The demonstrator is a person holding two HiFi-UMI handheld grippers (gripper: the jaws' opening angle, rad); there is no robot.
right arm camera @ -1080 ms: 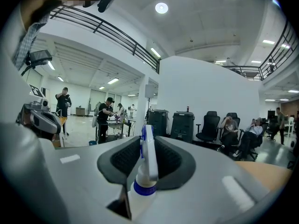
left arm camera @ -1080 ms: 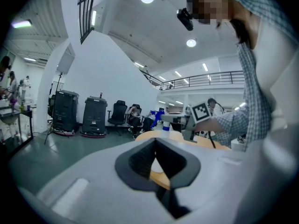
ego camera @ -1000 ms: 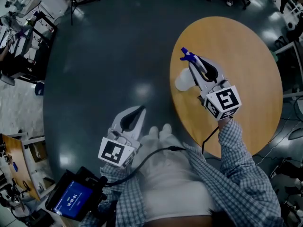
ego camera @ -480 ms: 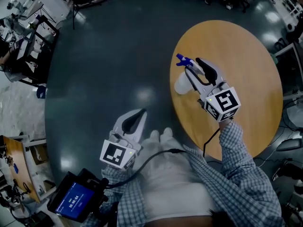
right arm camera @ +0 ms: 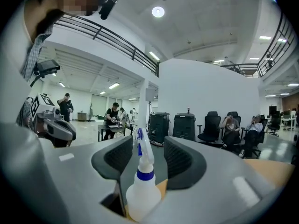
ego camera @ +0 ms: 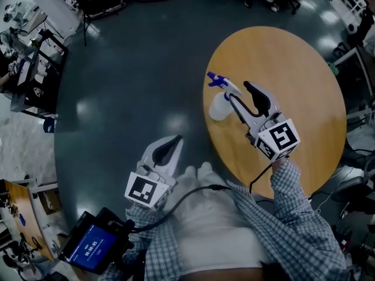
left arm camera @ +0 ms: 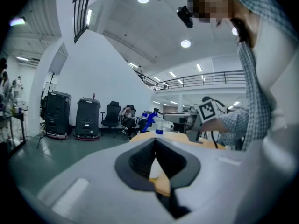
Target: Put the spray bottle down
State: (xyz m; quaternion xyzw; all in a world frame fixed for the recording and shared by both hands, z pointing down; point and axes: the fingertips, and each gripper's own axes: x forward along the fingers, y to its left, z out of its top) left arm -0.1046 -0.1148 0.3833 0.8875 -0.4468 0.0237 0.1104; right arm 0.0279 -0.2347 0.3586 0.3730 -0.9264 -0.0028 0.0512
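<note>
The white spray bottle [ego camera: 217,102] with its blue nozzle stands upright on the round wooden table [ego camera: 293,69], near the table's left edge. My right gripper [ego camera: 242,96] is just to its right, and its jaws are still opening. In the right gripper view the bottle [right arm camera: 142,190] rises in the gap between the two dark pads [right arm camera: 181,160] with space on both sides, and nothing presses on it. My left gripper [ego camera: 167,147] hangs over the floor beside the table, shut and empty. From the left gripper view the bottle [left arm camera: 158,125] shows far off on the tabletop.
A dark grey floor [ego camera: 135,69] surrounds the table. A device with a blue screen [ego camera: 88,246] hangs at the person's left side. Office chairs [right arm camera: 210,125], black cabinets [right arm camera: 161,125] and people stand far off in the hall.
The right gripper's jaws have opened off the spray bottle and drawn back a little from it. The bottle stays upright on the table. The left gripper has kept still.
</note>
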